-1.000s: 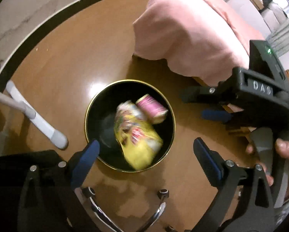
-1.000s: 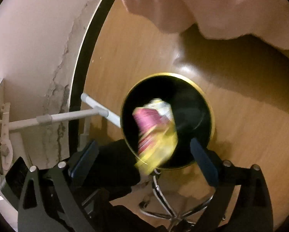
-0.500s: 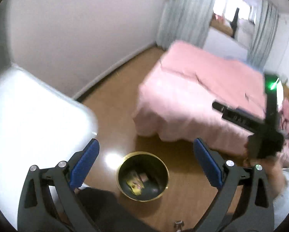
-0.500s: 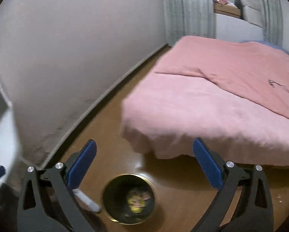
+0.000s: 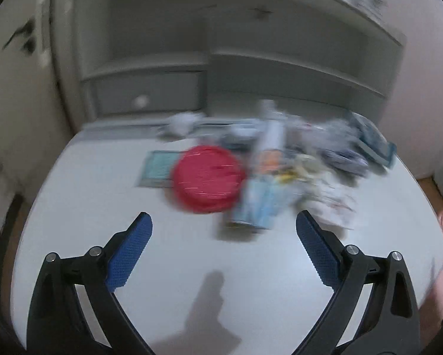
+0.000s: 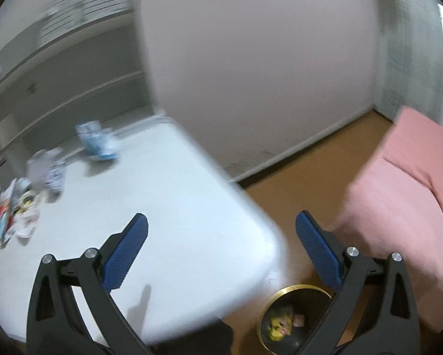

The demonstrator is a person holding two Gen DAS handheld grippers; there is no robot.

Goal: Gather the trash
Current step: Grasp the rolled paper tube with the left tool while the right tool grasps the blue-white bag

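left tongs (image 5: 224,230): spread wide, nothing held | litter pile (image 5: 280,171) seen straight ahead on tabletop (image 5: 88,195), nearer these | right tongs (image 6: 221,233): spread wide, empty, pile far left

1. The left gripper (image 5: 224,222) has two black plastic arms that spread in a V, each with cut-out slots.
2. Its fingers (image 5: 131,251) carry blue pads with a fine dotted texture.
3. Silver round screws sit at the joints of each arm.
4. The right gripper (image 6: 221,222) is built the same: black frame, blue textured pads (image 6: 126,253), silver screws.
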